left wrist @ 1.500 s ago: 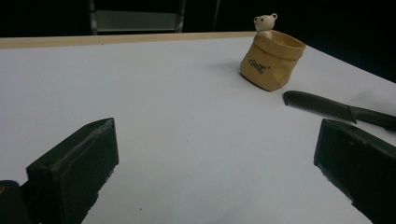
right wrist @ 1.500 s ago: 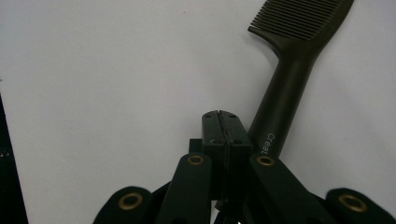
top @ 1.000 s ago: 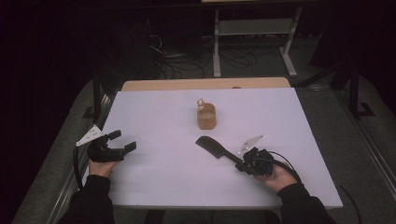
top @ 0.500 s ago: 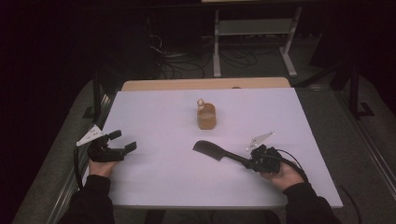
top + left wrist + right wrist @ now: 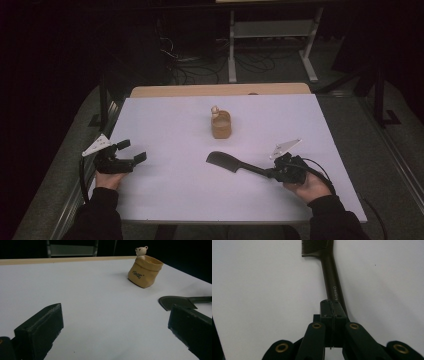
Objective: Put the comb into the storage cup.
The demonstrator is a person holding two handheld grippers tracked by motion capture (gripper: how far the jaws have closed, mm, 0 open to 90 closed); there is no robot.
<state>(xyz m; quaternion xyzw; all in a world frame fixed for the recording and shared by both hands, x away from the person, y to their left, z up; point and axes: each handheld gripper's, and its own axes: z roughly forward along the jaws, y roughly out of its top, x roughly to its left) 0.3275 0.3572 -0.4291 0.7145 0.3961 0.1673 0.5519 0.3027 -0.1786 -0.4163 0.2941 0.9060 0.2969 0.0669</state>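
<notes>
Comb first: the long black plastic comb sits out near the middle of the white worktop in the high view, its handle end clamped in the right claw, with the toothed end pointing off toward the left side. Gripping it by the far tip of the handle leaves the whole toothed end free, which I'd guess is the point. Behind it stands a small tan fabric pouch with a little white bear figure peeking out, well apart from the comb. The left claw waits at the left edge, jaws spread wide with nothing between them. Left gripper view: same pouch upright across the white sheet, comb head low at the right. Right gripper view: jaws pressed tight together on the comb handle, teeth at the top, so the grip looks firm and in line with the handle.
</notes>
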